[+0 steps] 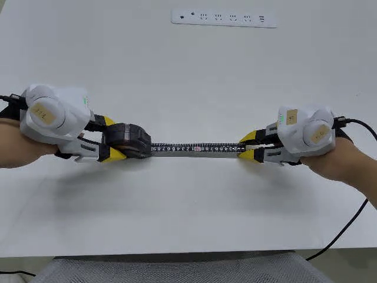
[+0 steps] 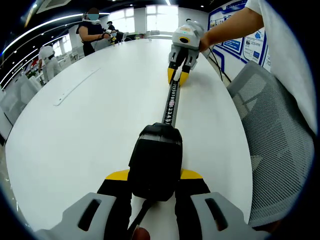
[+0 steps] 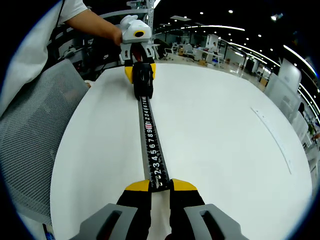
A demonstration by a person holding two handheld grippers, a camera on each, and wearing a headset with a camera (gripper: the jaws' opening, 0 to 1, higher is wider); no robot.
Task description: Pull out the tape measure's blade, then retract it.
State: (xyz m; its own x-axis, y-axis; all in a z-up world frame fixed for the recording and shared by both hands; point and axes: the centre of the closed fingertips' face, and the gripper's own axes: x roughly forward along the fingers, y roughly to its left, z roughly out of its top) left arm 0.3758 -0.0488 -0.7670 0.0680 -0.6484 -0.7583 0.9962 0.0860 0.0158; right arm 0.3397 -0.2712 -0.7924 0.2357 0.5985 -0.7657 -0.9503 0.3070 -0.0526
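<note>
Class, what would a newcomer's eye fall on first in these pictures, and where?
The black tape blade stretched across the white table between two grippers. The left gripper clamps the tape measure case at the left; the right gripper pinches the blade's end at the right.

White-shelled, black jaws tipped yellow: left gripper, right gripper; each with tan stickers, black cables. Person wears white short sleeve.
</note>
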